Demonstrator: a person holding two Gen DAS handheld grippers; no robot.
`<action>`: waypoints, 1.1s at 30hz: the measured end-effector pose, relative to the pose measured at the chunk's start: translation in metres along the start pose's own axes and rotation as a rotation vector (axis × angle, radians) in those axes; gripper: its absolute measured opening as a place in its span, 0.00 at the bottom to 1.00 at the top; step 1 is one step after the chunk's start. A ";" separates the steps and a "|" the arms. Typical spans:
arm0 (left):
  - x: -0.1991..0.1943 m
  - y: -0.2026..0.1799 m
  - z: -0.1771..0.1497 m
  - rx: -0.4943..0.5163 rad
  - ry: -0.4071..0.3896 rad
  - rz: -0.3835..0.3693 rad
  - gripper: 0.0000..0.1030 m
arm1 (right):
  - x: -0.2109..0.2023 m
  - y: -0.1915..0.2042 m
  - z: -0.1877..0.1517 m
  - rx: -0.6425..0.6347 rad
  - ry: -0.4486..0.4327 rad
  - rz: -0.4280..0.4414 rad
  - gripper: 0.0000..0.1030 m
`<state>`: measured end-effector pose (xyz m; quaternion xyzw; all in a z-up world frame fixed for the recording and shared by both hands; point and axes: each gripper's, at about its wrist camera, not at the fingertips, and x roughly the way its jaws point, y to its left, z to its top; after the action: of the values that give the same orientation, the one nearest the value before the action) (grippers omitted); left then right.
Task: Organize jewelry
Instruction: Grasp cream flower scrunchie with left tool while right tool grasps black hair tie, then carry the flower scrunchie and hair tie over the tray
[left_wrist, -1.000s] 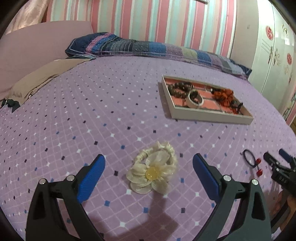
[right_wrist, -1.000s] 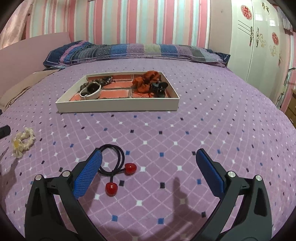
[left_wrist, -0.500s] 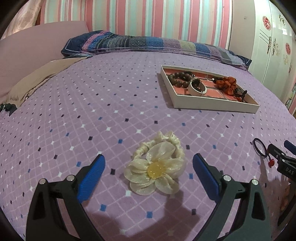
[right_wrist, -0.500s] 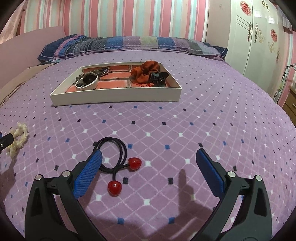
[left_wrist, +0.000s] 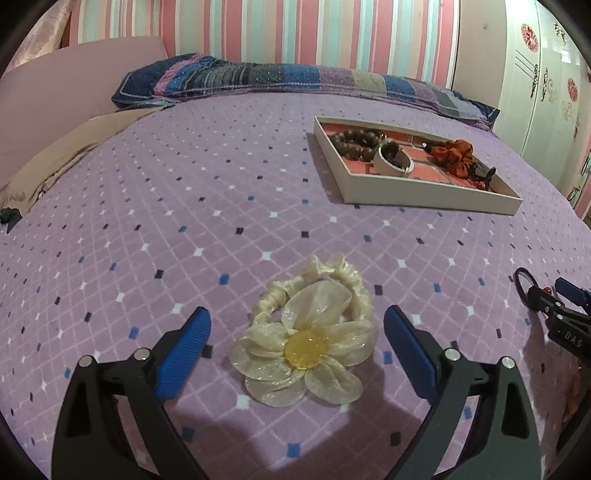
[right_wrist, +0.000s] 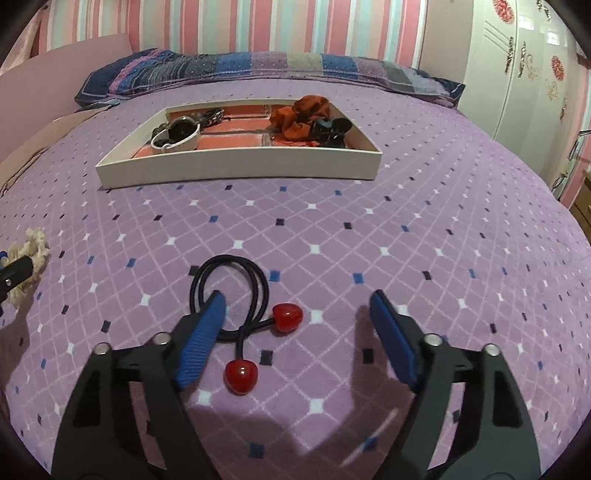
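Both tools work at once, each lined up on its own loose piece so the two go to the tray (right_wrist: 236, 171) together, I'd guess

Left hand-held gripper (left_wrist: 297, 341): jaws spread wide, cream flower scrunchie (left_wrist: 308, 336) lying on the purple bed cover (left_wrist: 184, 206) right between the blue pads, neither pad touching it. Tilted down at it, placed to straddle the flower head for a squeeze across the petals

Right hand-held gripper (right_wrist: 295, 332): jaws part open and have just been closing in, not yet pinching. Black hair tie with two red cherry beads (right_wrist: 255, 317) lies on the bed between them; the left pad sits over the elastic loop, the right pad is well apart from it. Off-centre, so likely aiming to catch the cord near the beads

Tray sits farther up the bed, near the striped pillow (right_wrist: 258, 70). Already holds dark wooden beads (left_wrist: 356, 142), a white bangle (right_wrist: 177, 138), an orange scrunchie (right_wrist: 299, 114) and a black clip (right_wrist: 330, 131): bracelets left, hair things right, so these two probably go to the right side

Soft cover, thin cord may slip under the pad
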<state>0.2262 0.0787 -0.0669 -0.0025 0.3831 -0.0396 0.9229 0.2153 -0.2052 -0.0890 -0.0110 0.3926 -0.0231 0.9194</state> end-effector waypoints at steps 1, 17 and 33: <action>0.001 0.001 0.000 -0.003 0.002 -0.006 0.86 | 0.000 0.000 0.000 0.001 0.000 0.009 0.61; 0.000 -0.001 0.004 -0.012 -0.004 -0.017 0.27 | -0.003 0.004 0.001 0.001 -0.008 0.099 0.19; -0.013 -0.042 0.035 0.057 -0.060 -0.006 0.13 | -0.019 -0.021 0.029 -0.012 -0.085 0.117 0.19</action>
<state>0.2393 0.0371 -0.0314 0.0213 0.3537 -0.0534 0.9336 0.2221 -0.2256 -0.0543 0.0055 0.3534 0.0334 0.9348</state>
